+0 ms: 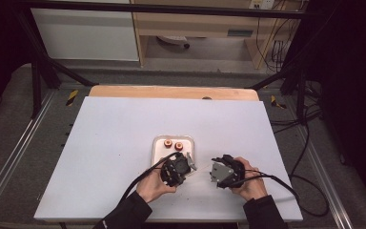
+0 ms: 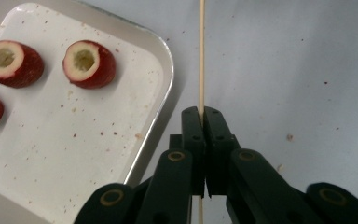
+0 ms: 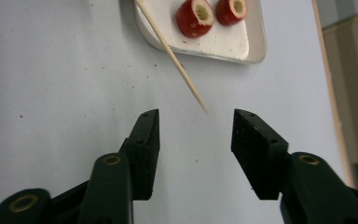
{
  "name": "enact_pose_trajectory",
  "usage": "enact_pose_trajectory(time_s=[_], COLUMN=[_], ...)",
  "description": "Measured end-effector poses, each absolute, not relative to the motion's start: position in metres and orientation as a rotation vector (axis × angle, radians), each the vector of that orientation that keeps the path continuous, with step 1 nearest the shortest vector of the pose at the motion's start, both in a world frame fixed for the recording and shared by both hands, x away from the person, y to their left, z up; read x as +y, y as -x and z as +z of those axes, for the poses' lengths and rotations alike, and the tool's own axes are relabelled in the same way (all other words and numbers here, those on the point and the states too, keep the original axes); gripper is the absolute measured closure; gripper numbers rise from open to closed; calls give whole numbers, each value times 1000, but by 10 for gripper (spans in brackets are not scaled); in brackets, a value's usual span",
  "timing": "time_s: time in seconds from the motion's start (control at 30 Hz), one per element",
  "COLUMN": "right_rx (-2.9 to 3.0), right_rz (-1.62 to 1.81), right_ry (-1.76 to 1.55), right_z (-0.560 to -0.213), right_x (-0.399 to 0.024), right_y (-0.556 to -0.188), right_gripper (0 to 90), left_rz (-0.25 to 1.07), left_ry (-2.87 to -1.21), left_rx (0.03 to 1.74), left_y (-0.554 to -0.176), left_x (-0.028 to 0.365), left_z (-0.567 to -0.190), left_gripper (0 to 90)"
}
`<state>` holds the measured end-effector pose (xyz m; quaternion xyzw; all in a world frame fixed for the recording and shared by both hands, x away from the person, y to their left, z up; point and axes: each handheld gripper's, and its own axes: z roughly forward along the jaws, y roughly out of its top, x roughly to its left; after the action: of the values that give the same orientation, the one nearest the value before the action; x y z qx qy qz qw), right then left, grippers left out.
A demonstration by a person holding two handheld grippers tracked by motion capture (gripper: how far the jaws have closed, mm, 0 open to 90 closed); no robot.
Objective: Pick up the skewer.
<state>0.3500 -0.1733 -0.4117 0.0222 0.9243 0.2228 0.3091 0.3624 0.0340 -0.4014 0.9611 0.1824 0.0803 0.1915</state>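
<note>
My left gripper [image 2: 202, 112] is shut on a thin wooden skewer [image 2: 201, 56], which runs straight out past its jaws over the white table. Beside it lies a small white tray [image 2: 165, 51] holding three red fruit pieces with pale hollowed cores [image 2: 88, 63]. My right gripper [image 3: 196, 126] stands open, with nothing between its pads. The skewer's pointed end [image 3: 172, 51] hangs just beyond its jaws, slanting back toward the tray [image 3: 256, 42] and two of the fruit pieces [image 3: 195, 17]. In the high view the left gripper [image 1: 189, 162] and the right gripper [image 1: 215, 171] face each other just in front of the tray [image 1: 158, 148].
The white tabletop [image 1: 114, 143] stretches wide to the left and behind the tray. Its wooden back edge [image 1: 171, 91] lies far off. Cables [image 1: 138, 179] trail from both grippers toward the table's near edge. Small crumbs speckle the tray and the table.
</note>
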Motion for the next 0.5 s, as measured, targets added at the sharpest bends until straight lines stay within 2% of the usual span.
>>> enact_pose_trajectory(time_s=[0.2,0.5], right_rx=[2474,2497], right_rz=[700,858], right_ry=[-356,-715], right_z=[-416,-421], right_x=[-190,-203], right_y=[-356,-360], right_gripper=[369,266], left_rz=[234,248], left_ry=[-2653,-2528], left_rx=[551,653], left_y=[-359,-353], left_x=[48,66], left_z=[-402,-401], left_gripper=[885,885])
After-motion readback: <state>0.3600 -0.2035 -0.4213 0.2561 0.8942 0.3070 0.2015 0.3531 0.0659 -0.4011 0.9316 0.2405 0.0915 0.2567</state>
